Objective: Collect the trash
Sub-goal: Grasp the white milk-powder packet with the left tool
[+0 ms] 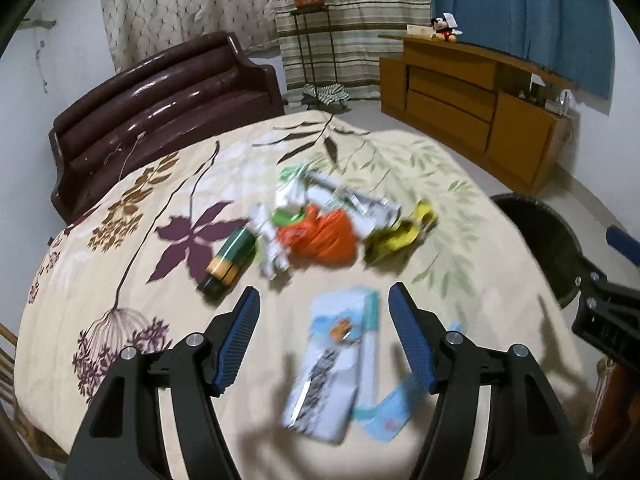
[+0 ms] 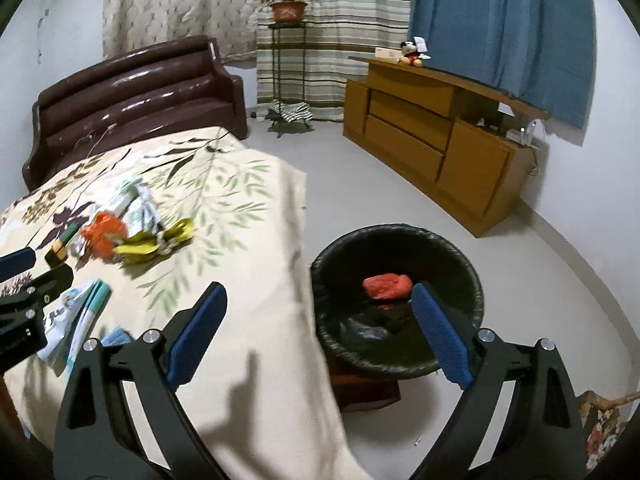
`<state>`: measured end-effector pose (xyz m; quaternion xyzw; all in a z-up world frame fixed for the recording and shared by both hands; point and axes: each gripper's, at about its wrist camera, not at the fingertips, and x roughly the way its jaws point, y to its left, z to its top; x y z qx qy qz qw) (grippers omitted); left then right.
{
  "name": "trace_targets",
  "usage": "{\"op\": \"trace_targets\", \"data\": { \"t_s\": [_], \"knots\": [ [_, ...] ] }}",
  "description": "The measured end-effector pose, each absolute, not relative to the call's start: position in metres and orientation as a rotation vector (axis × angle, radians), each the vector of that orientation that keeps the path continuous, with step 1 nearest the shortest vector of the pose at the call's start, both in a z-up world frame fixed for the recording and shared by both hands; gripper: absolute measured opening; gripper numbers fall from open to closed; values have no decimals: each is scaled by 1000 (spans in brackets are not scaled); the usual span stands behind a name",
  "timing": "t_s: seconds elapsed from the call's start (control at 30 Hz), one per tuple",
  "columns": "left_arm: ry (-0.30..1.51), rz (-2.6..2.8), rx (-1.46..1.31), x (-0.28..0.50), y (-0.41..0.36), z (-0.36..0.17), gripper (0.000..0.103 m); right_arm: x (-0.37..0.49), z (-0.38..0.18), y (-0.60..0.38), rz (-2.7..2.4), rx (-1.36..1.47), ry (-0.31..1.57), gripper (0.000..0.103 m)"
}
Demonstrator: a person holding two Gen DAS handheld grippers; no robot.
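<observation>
The left claw (image 1: 323,292) hangs over the near part of the bed (image 1: 460,240), jaws apart and nothing gripped. A blurred pale carton (image 1: 332,364) lies on the cover below the gap between its fingers, with a light blue wrapper (image 1: 394,410) just beside it.

The right claw (image 2: 318,290) is also spread wide and empty, over the bed's right edge where it meets the bin (image 2: 400,236). The bin stands on the floor just beside that edge, lined in black, with a red wad (image 2: 387,286) lying inside.

Farther up, about the middle of the bed, the rest of the trash lies in a loose heap: a green can (image 1: 230,258) on its side, white scraps (image 1: 270,246), an orange bag (image 1: 322,236), and a yellow packet (image 1: 402,236) nearest the right edge.
</observation>
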<state>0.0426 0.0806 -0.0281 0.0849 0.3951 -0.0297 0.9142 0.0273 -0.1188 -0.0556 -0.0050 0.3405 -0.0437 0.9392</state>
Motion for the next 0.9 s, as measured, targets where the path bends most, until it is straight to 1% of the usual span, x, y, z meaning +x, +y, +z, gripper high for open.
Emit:
{"op": "trace_targets", "data": {
  "t_s": [0.43,0.47,0.5,0.53,0.6,0.63,0.67,0.9],
  "knots": [
    [868,-152,165,32,102,-52,65,19,-63,-81,-50,-33,727,91],
    [874,-157,167,32,102,-54,63,19,-63,-80,-48,-32,729,91],
    [882,-161,164,32,103,-57,58,19,-63,-78,-44,-32,732,91],
    [889,-167,155,33,104,-58,56,18,-64,-77,-42,-33,733,91],
    [901,-174,130,34,109,-60,43,17,-63,-74,-35,-35,733,91],
    [904,-181,121,35,111,-61,40,16,-63,-73,-32,-37,733,91],
    [909,-195,106,35,113,-61,34,16,-62,-71,-29,-39,733,91],
    [886,-228,87,29,118,-60,29,13,-62,-56,-10,-41,740,91]
  ]
}}
